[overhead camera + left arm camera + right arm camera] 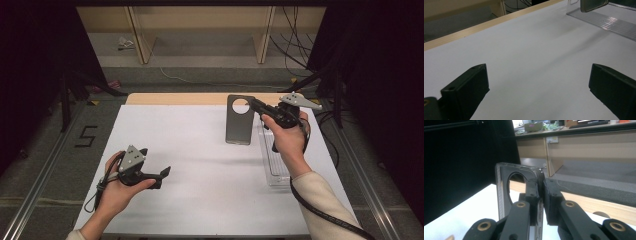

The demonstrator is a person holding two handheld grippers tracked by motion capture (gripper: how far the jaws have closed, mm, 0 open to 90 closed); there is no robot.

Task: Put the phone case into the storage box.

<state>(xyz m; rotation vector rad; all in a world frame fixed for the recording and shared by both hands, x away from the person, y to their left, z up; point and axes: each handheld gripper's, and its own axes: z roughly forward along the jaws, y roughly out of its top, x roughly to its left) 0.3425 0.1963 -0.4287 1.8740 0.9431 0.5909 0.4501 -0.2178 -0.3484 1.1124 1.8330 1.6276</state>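
Note:
A dark grey phone case [238, 125] with a round camera hole stands upright at the back right of the white table [200, 165]. My right gripper [255, 105] is shut on its top right corner. In the right gripper view the two jaws [541, 187] pinch the case's edge [503, 187] beside the hole. My left gripper [161, 177] hovers low over the front left of the table, open. Its jaws [537, 75] stand wide apart with bare table between them. The case's lower end [594, 5] is far off at the top right of the left gripper view.
A clear ribbed plastic tray [272, 160] lies under my right hand, also the tray [604, 22] in the left gripper view. A wooden strip [175, 98] edges the table's far side. Beyond it are shelving legs [142, 45] and cables [295, 45] on the floor.

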